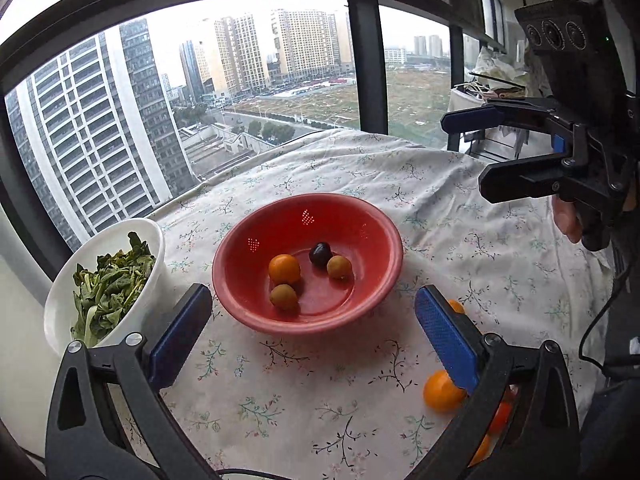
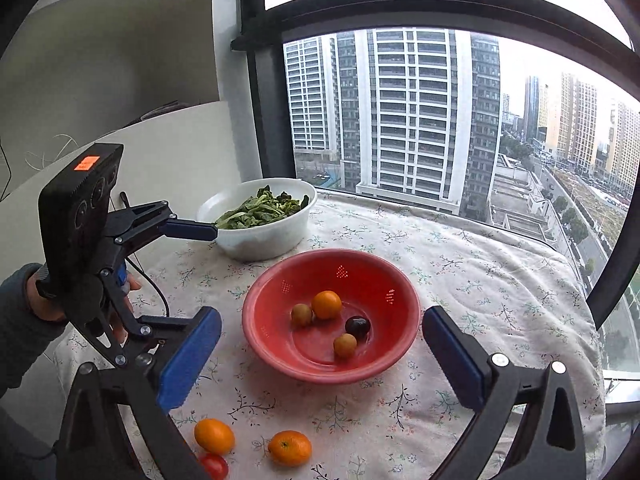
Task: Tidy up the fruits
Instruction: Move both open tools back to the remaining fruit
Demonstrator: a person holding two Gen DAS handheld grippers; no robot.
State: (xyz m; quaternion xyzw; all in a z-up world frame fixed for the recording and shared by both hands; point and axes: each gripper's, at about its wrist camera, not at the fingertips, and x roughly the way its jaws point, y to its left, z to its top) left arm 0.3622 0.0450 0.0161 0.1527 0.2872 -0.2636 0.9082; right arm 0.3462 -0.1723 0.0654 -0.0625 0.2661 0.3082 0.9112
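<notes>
So there's a white bowl [image 2: 262,240] stuffed with leafy greens [image 2: 262,210] sitting at the window end of the table, on a pale floral tablecloth [image 2: 480,280] that's kinda rumpled. Right behind it is a big dark-framed window [image 1: 366,80] looking out on high-rise apartment blocks [image 2: 416,120], a road and some open ground under a grey sky. In the left wrist view there's also a cluttered rack [image 1: 494,92] off by the window.

readable text: none | only label: orange sticker [image 2: 85,163] on top of the black camera block of the left hand-held gripper [image 2: 208,272], left of the white bowl [image 2: 276,236] | its print: too small to read
</notes>
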